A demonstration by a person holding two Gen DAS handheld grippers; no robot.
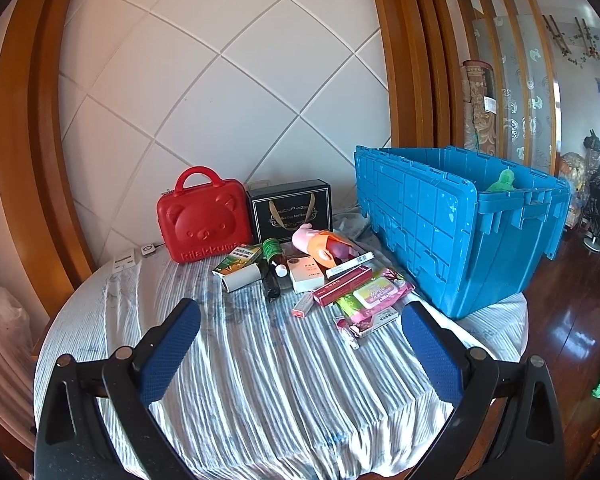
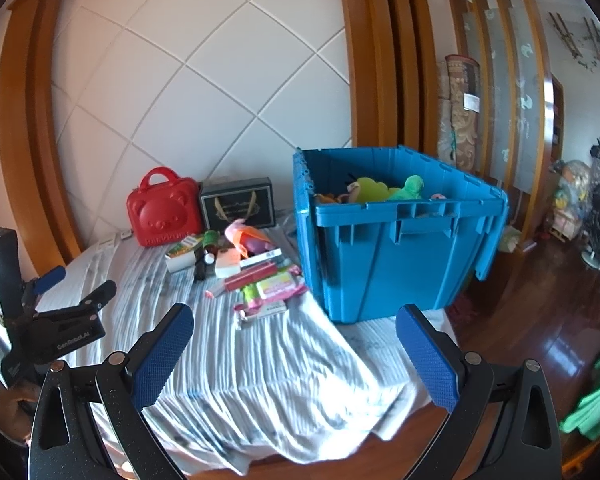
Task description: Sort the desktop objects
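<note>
White tiled wall [image 1: 228, 92], wooden trim [image 1: 415, 52], glossy dark floor [image 1: 571, 320]

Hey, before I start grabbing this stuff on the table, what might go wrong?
The small boxes and wipes pack lie overlapped, so a grab may drag neighbours. The tablecloth is wrinkled and hangs off the edge; snagging it could shift everything. The blue bin sits near the table edge.

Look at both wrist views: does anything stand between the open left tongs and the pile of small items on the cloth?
Nothing visible does. Only bare striped cloth lies between the left tongs and the pile. The blue crate stands off to the right, and the red bear case behind the pile.
</note>
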